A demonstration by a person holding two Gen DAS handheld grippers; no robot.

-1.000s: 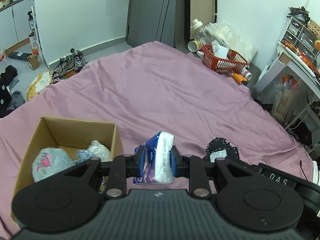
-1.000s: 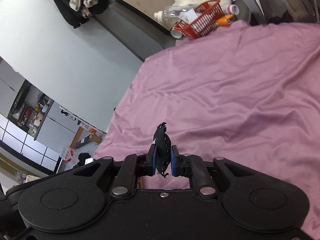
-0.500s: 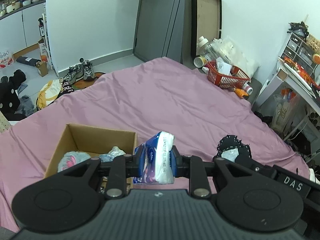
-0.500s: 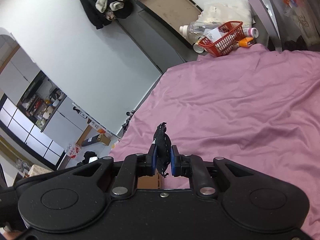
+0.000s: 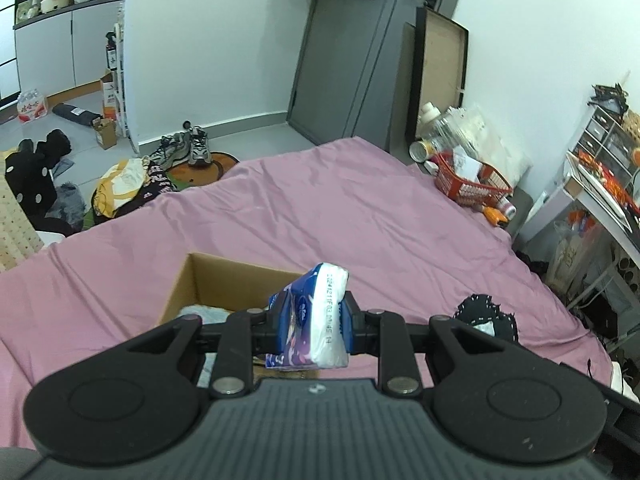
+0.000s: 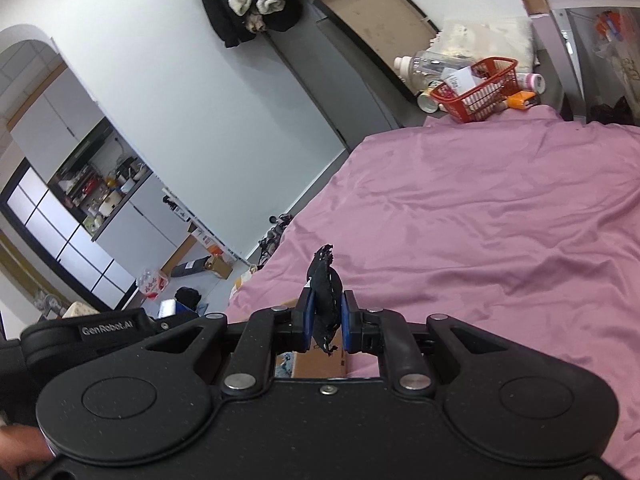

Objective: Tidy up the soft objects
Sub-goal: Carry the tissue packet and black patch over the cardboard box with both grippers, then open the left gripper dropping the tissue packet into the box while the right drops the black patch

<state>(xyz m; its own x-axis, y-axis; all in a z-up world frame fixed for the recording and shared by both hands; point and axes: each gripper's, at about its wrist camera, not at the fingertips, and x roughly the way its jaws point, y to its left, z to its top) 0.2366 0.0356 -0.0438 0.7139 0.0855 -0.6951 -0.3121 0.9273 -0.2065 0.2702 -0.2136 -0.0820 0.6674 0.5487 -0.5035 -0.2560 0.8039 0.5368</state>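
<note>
The left gripper [image 5: 310, 322] is clamped on a blue-and-white tissue pack [image 5: 316, 320], which stands upright between its pads, clear of the bed. The right gripper [image 6: 325, 320] is pinched nearly closed on a thin piece of black fabric [image 6: 324, 288] that sticks up above its fingertips; in the left wrist view the same dark fabric [image 5: 486, 316] hangs to the right of the left gripper. Just below and left of the left gripper sits an open cardboard box [image 5: 224, 276] on the pink bedsheet [image 5: 360, 216]; inside it, pale crumpled soft items [image 5: 204, 313] show, mostly hidden by the gripper. Both items appear to be in transit to the box. The next move probably calls for bringing each gripper over the opening and releasing. Far beyond, a red basket [image 5: 472, 184] holds papers and bottles.
</note>
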